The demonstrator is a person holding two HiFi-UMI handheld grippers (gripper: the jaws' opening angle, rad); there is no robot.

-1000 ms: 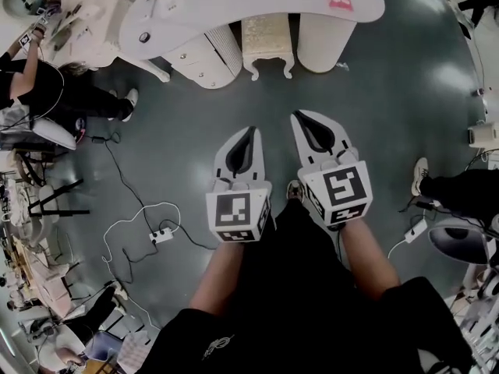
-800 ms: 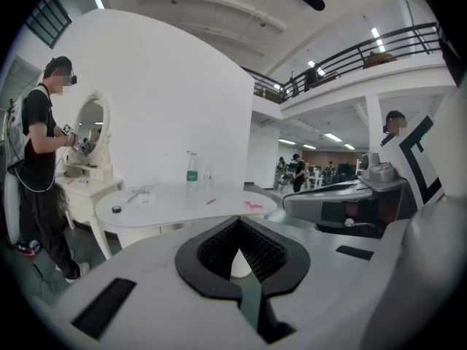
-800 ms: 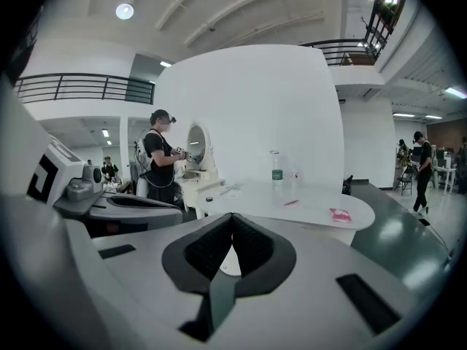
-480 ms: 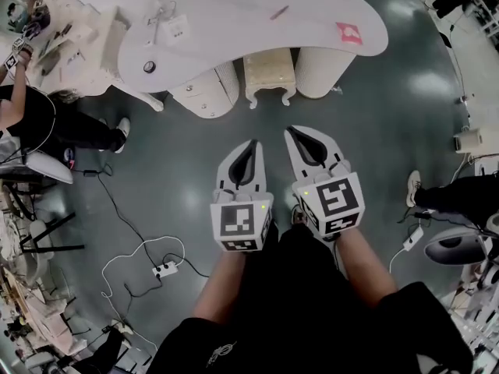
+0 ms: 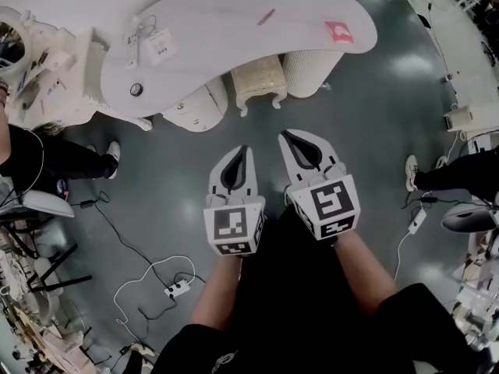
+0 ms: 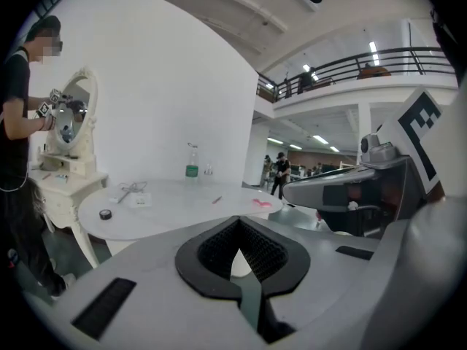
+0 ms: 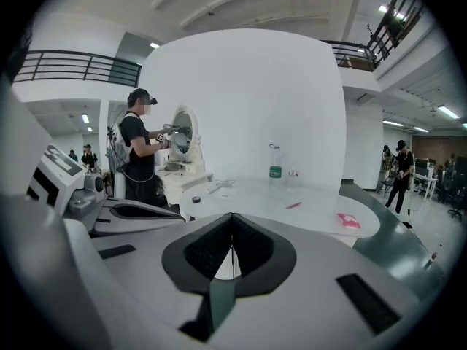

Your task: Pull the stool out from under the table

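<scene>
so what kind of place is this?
Probably a big hall staged for recording, not a home: white curved table and mirror vanity on bare floor, railed mezzanine overhead, power strip with loose cables.

Two grippers are counted: one left gripper [image 5: 242,150] and one right gripper [image 5: 285,134]. One stool [image 5: 258,76] is seen under one tabletop [image 5: 226,29], and two round supports are counted, a left pedestal [image 5: 191,109] and a right pedestal [image 5: 306,72]. On the tabletop, one bottle [image 7: 275,170], one pink packet [image 5: 339,31], one red pen [image 5: 266,16] and one black tape roll [image 5: 136,89] are counted. One power strip [image 5: 178,289] is seen on the floor [image 5: 374,115].
</scene>
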